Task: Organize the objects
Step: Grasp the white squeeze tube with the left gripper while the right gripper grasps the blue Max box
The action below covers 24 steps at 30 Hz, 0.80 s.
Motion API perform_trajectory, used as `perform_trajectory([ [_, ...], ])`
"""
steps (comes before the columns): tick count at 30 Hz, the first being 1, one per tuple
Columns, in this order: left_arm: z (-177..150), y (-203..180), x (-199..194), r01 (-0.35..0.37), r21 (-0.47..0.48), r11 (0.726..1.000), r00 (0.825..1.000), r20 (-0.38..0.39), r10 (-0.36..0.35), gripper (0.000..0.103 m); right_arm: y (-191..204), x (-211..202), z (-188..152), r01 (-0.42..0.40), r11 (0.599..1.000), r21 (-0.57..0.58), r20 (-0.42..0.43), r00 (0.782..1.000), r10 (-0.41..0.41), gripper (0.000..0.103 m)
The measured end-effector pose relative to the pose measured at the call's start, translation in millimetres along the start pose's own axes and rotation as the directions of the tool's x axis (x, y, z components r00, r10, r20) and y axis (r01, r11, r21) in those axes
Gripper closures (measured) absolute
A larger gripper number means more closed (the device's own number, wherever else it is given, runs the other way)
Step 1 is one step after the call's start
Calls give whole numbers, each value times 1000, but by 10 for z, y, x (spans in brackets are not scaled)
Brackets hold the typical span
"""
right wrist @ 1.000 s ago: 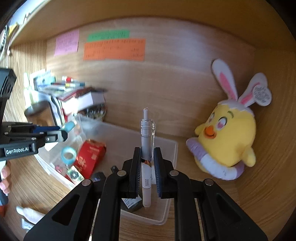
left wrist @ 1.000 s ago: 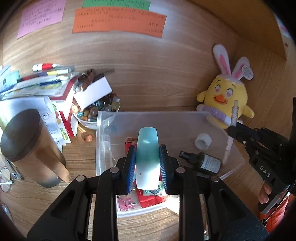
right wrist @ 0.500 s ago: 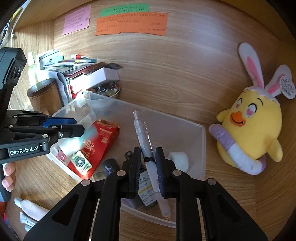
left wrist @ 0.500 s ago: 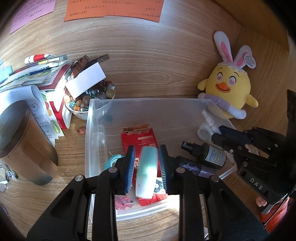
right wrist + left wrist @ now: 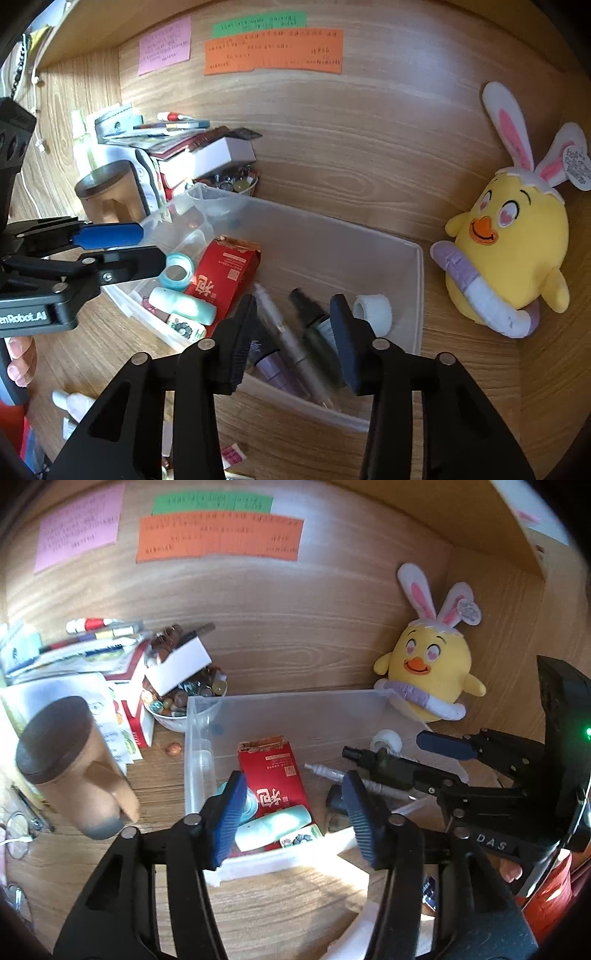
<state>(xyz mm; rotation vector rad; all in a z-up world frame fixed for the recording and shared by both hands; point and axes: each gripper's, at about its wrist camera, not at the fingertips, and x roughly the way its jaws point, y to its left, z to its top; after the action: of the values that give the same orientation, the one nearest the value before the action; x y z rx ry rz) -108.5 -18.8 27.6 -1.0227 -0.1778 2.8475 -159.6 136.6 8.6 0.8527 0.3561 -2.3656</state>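
Both grippers are found over a clear plastic box [image 5: 207,720] on the wooden worktop [image 5: 280,915], each angled down into it. The left gripper [image 5: 291,812] has just been opening; its fingers [image 5: 227,812] stand apart with nothing between them, and the pale green tube [image 5: 273,827] is seen lying on its side in the box, near the front wall, partly resting on a red packet [image 5: 273,771]. The right gripper [image 5: 291,339] has likewise just been opening; its fingers stand apart, and the silver pen [image 5: 284,332] is seen below them, lying lengthwise on the box floor between a purple tube [image 5: 275,369] and a dark spray bottle [image 5: 317,325] — apparently free of the pads, though blur prevents certainty. The placement is judged deliberate: small loose items are being gathered into one container, long items laid flat side by side at the right end. A roll of blue tape [image 5: 179,271] and a white roll [image 5: 373,310] are also noted inside. The green tube appears smooth, rounded and capped; the pen is slim and metallic. A yellow chick toy [image 5: 506,251], a brown mug [image 5: 70,764] and a bowl of small trinkets [image 5: 184,698] remain outside the box — further sorting is judged outstanding.
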Motion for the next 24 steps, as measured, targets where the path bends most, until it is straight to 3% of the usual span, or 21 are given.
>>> perform_trajectory([
  [2, -31, -14, -89, -7, 8, 1000, 1000, 15, 7, 38, -4, -66, -8, -3, 1000, 5, 11, 1000, 3, 59],
  [10, -255, -93, -364, -50, 53, 997, 998, 39, 48, 16, 55, -396, -129, 1, 1000, 3, 60, 998, -1, 31],
  [15, -453, -68, -438, -64, 60, 996, 998, 16, 64, 16, 86, -528, -257, -9, 1000, 11, 68, 998, 8, 25],
  [24, -873, 78, -510, -78, 23, 997, 995, -63, 80, 16, 111, -614, -587, -20, 999, 49, 31, 999, 18, 25],
])
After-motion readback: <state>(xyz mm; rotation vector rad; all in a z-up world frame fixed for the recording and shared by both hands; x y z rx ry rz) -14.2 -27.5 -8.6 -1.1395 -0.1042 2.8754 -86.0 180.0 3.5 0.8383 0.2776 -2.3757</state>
